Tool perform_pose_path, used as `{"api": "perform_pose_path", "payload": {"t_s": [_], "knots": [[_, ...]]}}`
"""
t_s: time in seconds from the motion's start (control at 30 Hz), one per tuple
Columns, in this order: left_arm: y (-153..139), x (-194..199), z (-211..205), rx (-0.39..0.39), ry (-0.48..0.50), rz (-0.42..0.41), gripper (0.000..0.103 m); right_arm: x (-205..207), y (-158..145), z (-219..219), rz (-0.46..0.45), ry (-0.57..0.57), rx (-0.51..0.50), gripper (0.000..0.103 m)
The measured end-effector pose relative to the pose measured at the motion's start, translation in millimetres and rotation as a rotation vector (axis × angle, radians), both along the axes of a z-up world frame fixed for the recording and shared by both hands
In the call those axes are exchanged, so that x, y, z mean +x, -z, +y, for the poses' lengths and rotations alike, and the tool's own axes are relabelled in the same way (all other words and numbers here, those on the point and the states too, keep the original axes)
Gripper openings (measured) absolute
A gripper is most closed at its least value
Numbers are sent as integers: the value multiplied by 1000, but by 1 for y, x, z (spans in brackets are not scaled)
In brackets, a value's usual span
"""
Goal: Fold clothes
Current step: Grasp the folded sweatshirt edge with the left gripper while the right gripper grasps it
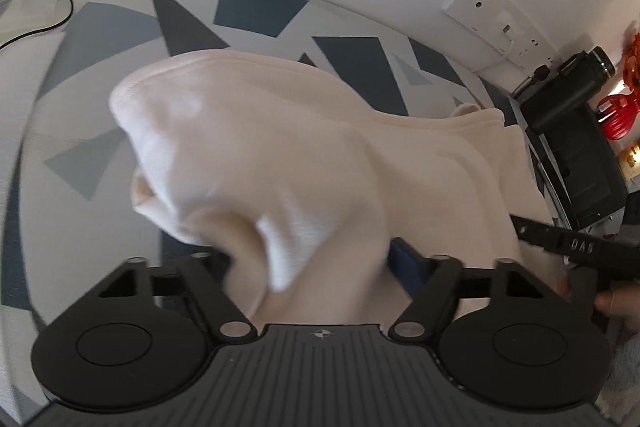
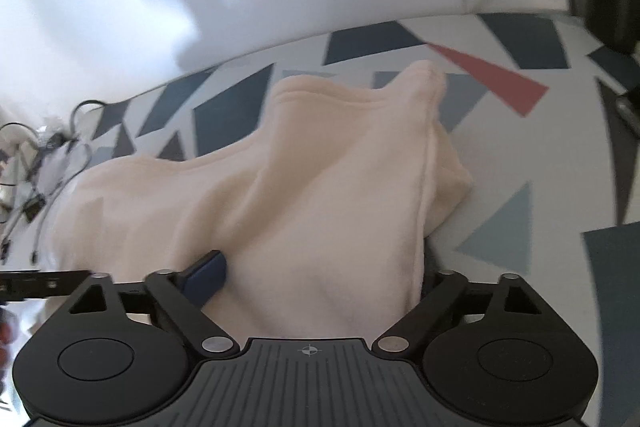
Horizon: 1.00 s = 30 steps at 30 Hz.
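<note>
the cream top is lifted up off the patterned bed cover, bunched and hanging, with its far part still resting near the wall edge of the cover. the left gripper is pinching a fold of the top between its jaws, and the right gripper is pinching another part. i think the folding is only part way. nothing lies flat or neat yet.
</note>
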<state>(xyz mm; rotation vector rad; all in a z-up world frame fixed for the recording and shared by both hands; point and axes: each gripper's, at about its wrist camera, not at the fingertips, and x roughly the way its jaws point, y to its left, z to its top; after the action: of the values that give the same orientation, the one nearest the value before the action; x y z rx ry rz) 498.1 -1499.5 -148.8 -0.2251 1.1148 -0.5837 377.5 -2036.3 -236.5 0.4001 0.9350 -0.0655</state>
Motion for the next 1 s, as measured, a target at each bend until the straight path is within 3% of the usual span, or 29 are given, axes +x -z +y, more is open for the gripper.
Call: {"api": "perform_pose_path", "payload": {"t_s": [0.03,0.23,0.43,0.5,0.57,0.63,0.7,0.73,0.87,1.0], "knots": [[0,1,2,-6,2,3,69,-1,0,0,9,16,-23,102],[0,1,6,4,22,-9,71,-8,2,-2,-9,3,-37,102],[0,-3,1,19,19,-27,75,0,-2,12,-15,-63,13,100],[-2,-7,-6,51,28,-58,76,1,-3,17,-25,-78,17,91],[-3,-11,-10,80,30,-85,74,2,-5,18,-33,-94,50,73],[-3,-13,-10,64,22,-79,54,0,-7,19,-33,-103,82,63],[-3,-14,-6,41,11,-60,50,-2,-9,19,-38,-113,126,49],[-4,-16,-6,39,14,-62,47,-3,-9,21,-37,-126,144,34],[-9,-28,-4,53,33,-89,43,-12,-11,41,-37,-216,157,30],[-16,-46,4,79,30,-134,41,-26,-18,47,-75,-187,190,29]]}}
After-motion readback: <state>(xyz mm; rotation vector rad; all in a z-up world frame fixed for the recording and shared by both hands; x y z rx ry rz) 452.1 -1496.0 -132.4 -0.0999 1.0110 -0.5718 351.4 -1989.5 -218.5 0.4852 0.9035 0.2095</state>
